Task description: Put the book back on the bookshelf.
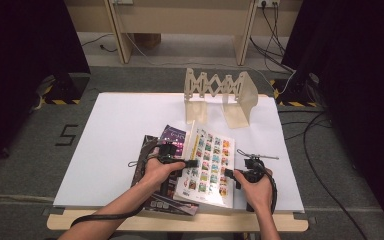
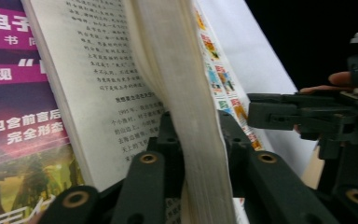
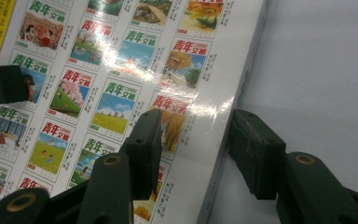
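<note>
Two grippers on one magazine (image 1: 211, 165): left gripper (image 2: 200, 140) fingers pinch its lifted page block, right gripper (image 3: 193, 140) fingers sit wide around its edge; wooden rack (image 1: 220, 95) behind looks unfilled, so early days

Wooden table (image 1: 275, 222), white sheet (image 1: 115, 130) covering top; on sheet: magazines (image 1: 207, 165), wooden expanding rack (image 1: 220, 95).

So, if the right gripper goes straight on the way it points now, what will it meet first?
Most likely the book with the small pictures on its cover. The right gripper has its open jaws on either side of the book's edge, one above the cover, one over the white sheet. Depth is hard to judge.
</note>
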The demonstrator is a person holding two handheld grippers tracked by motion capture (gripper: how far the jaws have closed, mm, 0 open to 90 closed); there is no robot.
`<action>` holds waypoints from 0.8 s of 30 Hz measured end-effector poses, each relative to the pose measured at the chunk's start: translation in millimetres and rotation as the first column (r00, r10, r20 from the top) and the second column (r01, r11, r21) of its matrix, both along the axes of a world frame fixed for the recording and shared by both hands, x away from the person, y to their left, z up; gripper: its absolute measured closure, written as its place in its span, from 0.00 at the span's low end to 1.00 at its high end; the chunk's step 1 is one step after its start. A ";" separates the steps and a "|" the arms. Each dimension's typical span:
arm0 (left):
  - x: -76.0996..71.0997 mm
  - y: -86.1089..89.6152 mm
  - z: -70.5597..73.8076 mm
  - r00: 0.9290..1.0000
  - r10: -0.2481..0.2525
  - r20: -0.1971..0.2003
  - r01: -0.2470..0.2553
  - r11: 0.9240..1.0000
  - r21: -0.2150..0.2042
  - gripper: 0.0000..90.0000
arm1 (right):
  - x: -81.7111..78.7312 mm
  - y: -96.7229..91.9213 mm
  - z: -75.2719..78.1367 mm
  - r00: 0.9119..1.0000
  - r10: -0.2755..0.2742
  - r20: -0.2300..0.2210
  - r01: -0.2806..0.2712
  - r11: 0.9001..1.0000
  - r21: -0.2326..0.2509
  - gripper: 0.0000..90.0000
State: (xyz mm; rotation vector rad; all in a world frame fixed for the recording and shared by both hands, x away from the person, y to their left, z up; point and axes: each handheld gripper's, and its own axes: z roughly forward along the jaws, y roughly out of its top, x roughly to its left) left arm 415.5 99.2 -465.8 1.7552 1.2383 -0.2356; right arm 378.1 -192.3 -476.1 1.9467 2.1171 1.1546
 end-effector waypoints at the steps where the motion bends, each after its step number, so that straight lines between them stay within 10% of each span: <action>1: -0.4 0.9 0.0 1.000 0.003 -0.002 -0.003 1.000 -0.009 0.85 | 0.9 -1.3 0.6 1.000 0.011 -0.008 -0.010 1.000 0.007 0.59; 10: -5.7 15.5 2.4 1.000 0.001 -0.005 -0.001 1.000 -0.010 0.87 | 26.3 -16.9 15.4 0.999 -0.036 0.031 0.034 0.997 0.064 0.52; 24: -15.6 32.6 -0.7 1.000 -0.009 -0.010 0.009 1.000 0.000 0.84 | 70.9 11.2 7.8 1.000 -0.020 0.002 0.020 0.996 0.083 0.51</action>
